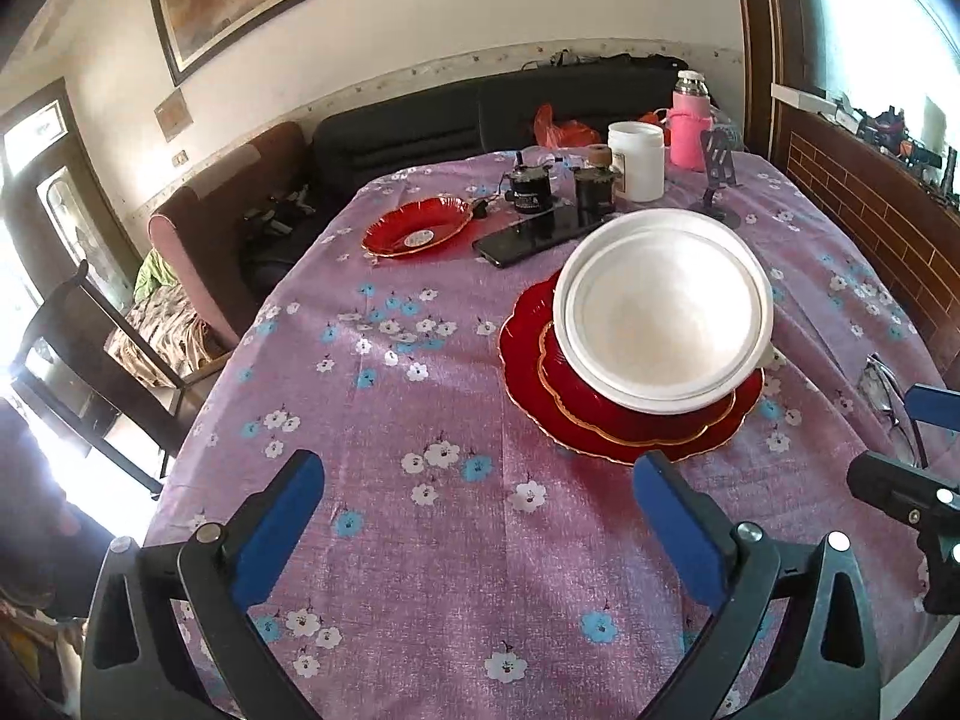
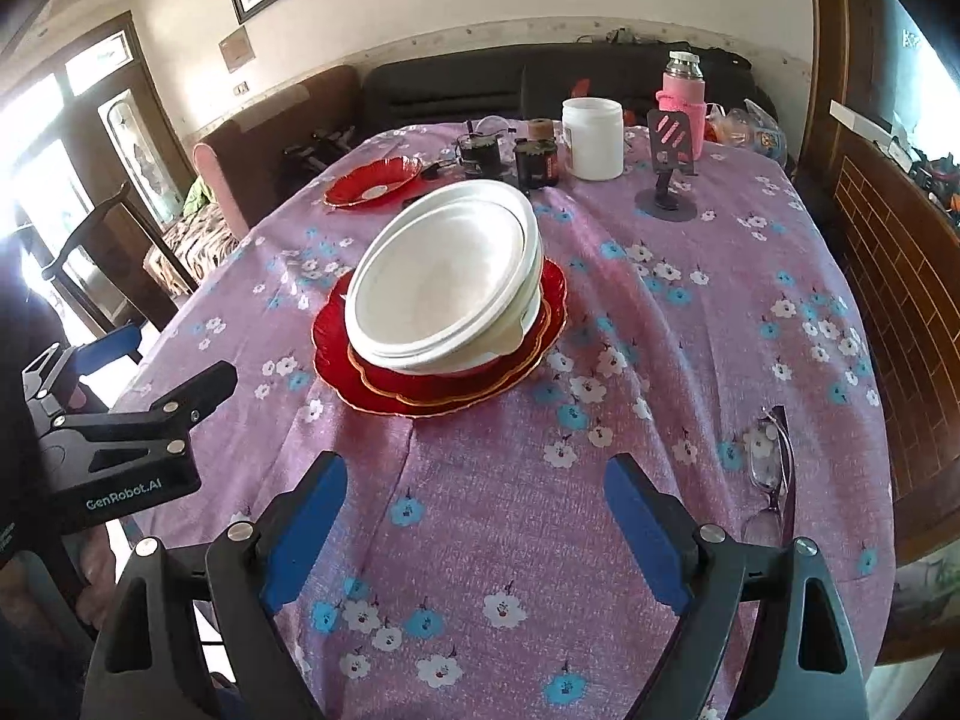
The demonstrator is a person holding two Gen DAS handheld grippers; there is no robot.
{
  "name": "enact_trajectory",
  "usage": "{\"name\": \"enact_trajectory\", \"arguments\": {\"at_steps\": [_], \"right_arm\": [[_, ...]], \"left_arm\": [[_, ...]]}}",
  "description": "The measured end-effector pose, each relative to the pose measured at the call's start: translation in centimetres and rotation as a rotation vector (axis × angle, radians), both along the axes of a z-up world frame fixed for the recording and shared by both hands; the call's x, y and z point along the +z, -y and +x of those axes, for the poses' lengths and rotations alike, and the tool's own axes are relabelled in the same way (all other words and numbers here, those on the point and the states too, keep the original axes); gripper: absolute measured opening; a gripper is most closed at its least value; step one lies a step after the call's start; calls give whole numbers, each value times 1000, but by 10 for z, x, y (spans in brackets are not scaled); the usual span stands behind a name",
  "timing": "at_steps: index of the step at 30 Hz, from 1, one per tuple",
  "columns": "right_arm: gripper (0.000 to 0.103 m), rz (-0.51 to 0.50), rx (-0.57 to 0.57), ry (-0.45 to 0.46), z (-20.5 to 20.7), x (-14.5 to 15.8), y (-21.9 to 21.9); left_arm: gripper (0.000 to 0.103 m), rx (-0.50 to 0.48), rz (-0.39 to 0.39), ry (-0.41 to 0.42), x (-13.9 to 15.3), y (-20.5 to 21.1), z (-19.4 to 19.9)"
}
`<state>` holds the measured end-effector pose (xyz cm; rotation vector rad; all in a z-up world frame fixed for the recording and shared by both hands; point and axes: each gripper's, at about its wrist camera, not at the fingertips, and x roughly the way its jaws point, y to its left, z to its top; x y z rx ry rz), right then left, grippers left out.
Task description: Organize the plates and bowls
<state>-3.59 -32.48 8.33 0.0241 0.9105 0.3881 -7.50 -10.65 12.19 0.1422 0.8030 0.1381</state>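
A stack of white bowls point(image 1: 663, 306) sits tilted on stacked red gold-rimmed plates point(image 1: 528, 354) in the middle of the table; the bowls point(image 2: 444, 282) and plates point(image 2: 342, 360) show also in the right wrist view. A separate red dish point(image 1: 417, 227) lies farther back left, seen too in the right wrist view point(image 2: 375, 179). My left gripper point(image 1: 474, 516) is open and empty, above the cloth short of the stack. My right gripper point(image 2: 477, 516) is open and empty, also short of the stack.
On the floral purple tablecloth point(image 1: 420, 408), a black phone point(image 1: 534, 234), two dark jars point(image 1: 531, 186), a white tub point(image 1: 637, 159), a pink bottle point(image 1: 689, 123) and a phone stand point(image 2: 669, 180) stand at the back. Glasses point(image 2: 771, 468) lie near the right edge. A chair point(image 1: 90, 354) stands left.
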Motion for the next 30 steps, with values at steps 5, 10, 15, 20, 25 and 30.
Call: {"name": "enact_trajectory", "arguments": {"at_steps": [5,10,15,20,25,30], "right_arm": [[91,3,4,3,2,2,-2],[91,-9,10,5,4,2,-7],[91,-11,12,2,5,2,-9],[91,-18,23,-2,8,1,-14],[91,-21,27,-5,11,1,-14],[91,-22,29,-7,13,-1,-14]], "left_arm": [[103,-2,-72,-23,6,-11,3],[103,8,-53,-4,15,-18,-2],[103,43,-31,-25,13,-22,1],[103,59,-21,-47,8,-27,7],[103,59,-14,-54,4,-26,9],[103,53,-9,-71,0,-23,10]]}}
